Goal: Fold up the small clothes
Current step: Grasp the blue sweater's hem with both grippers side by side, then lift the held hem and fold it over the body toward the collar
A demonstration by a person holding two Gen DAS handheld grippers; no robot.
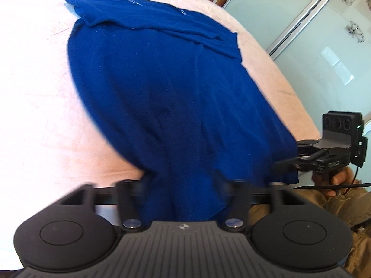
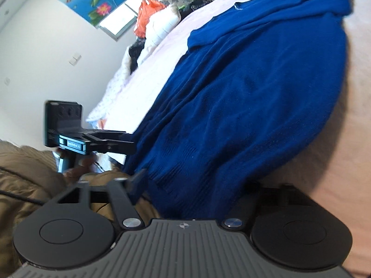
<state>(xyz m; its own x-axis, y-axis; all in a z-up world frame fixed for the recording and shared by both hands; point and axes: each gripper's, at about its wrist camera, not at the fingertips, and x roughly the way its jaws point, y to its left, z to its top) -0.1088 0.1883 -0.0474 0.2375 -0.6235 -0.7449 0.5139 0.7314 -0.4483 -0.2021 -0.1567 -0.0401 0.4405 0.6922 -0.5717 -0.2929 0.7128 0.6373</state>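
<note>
Where it lies on the pale pink bed cover (image 1: 34, 81), the blue sweater (image 1: 162, 92) runs lengthwise away from both grippers, its neckline farthest off and its ribbed hem nearest; its top is folded over; the left gripper (image 1: 183, 183) and the right gripper (image 2: 197, 185) each pinch the hem, jaws narrow.
</note>
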